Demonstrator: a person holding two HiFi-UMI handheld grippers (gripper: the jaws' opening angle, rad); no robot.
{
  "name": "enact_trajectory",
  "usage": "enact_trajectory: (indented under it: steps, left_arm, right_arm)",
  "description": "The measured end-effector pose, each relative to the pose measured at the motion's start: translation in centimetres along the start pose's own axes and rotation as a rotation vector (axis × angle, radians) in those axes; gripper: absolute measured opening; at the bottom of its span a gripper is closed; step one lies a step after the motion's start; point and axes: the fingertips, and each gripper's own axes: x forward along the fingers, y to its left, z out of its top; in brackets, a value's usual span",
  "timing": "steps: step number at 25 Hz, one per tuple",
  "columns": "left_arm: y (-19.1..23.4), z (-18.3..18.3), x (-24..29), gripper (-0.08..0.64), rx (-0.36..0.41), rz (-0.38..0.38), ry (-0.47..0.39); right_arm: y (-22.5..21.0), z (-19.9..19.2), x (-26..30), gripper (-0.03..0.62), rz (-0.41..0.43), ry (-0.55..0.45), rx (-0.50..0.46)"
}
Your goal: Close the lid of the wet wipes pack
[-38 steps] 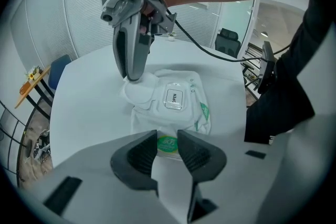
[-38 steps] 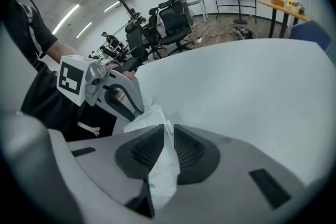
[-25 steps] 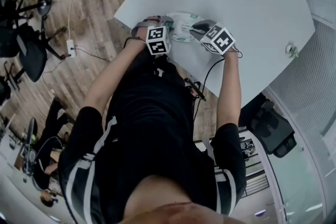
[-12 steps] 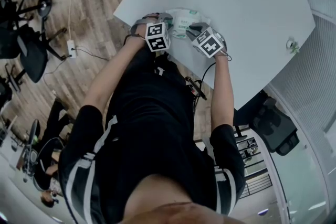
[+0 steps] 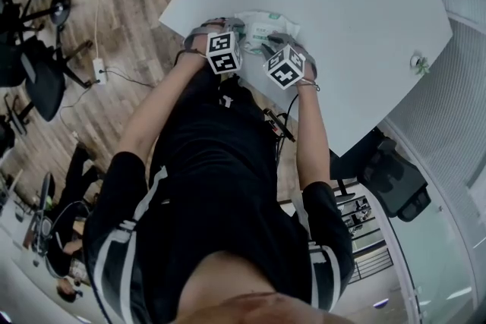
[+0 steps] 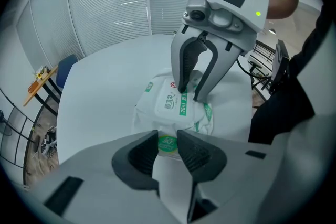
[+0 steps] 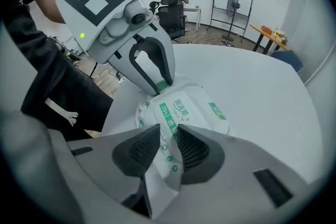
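The white wet wipes pack (image 5: 267, 26) with green print lies near the white table's (image 5: 357, 4) front edge. Its flat lid (image 6: 173, 102) lies down on the pack top. My left gripper (image 6: 168, 145) is shut on the pack's green-labelled near end (image 6: 168, 143); from the right gripper view that left gripper (image 7: 160, 86) pinches the pack's far end. My right gripper (image 7: 169, 145) points steeply down over the other end, its jaws opening, with the pack's crinkled edge (image 7: 167, 157) between them but not pressed. In the left gripper view the right gripper's fingertips (image 6: 184, 92) stand apart on the lid.
A small object (image 5: 416, 63) sits at the table's right edge. Office chairs (image 5: 34, 64) and a power strip (image 5: 97, 70) are on the wooden floor at left; a dark chair (image 5: 395, 182) stands at right. The person's body is close against the table's front edge.
The right gripper has come left and down onto the pack, close beside the left gripper, tilting more steeply. The left gripper has kept its hold and place.
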Motion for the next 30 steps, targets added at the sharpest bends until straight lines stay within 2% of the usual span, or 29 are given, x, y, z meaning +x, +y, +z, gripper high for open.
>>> enact_trajectory:
  steps: [5,8,10,13,15,19,24,27,30]
  left_arm:
    - [-0.3,0.0,0.0,0.123,-0.015,0.025,0.004]
    - [-0.5,-0.2,0.0,0.123,-0.103,0.013,-0.001]
    - [-0.3,-0.3,-0.7,0.118,-0.182,0.021,-0.01]
    - [-0.4,-0.2,-3.3,0.08,-0.286,0.094,-0.051]
    - [-0.8,0.8,-6.3,0.064,-0.361,0.152,-0.139]
    - [-2.7,5.4,-13.9,0.064,-0.521,0.214,-0.452]
    - [-6.0,9.5,-24.0,0.052,-0.575,0.42,-0.726]
    - [-8.2,11.1,-28.7,0.052,-0.603,0.461,-0.862]
    - [-10.0,11.9,-32.5,0.052,-0.584,0.514,-0.945]
  right_arm:
    - [0.1,-0.3,-0.2,0.121,-0.009,-0.038,0.04]
    - [0.4,-0.3,-0.9,0.14,0.018,-0.089,0.137]
    - [0.4,0.2,-2.6,0.15,0.006,-0.18,0.248]
    - [-0.1,0.7,-7.5,0.127,-0.091,-0.355,0.395]
    - [-0.4,0.6,-11.4,0.093,-0.178,-0.464,0.481]
    - [-0.1,-0.3,-18.9,0.048,-0.338,-0.656,0.604]
    - [2.8,-0.6,-26.3,0.034,-0.449,-0.818,0.637]
    - [5.2,-0.3,-29.4,0.028,-0.48,-0.881,0.626]
    - [7.5,-0.1,-31.6,0.023,-0.506,-0.923,0.627]
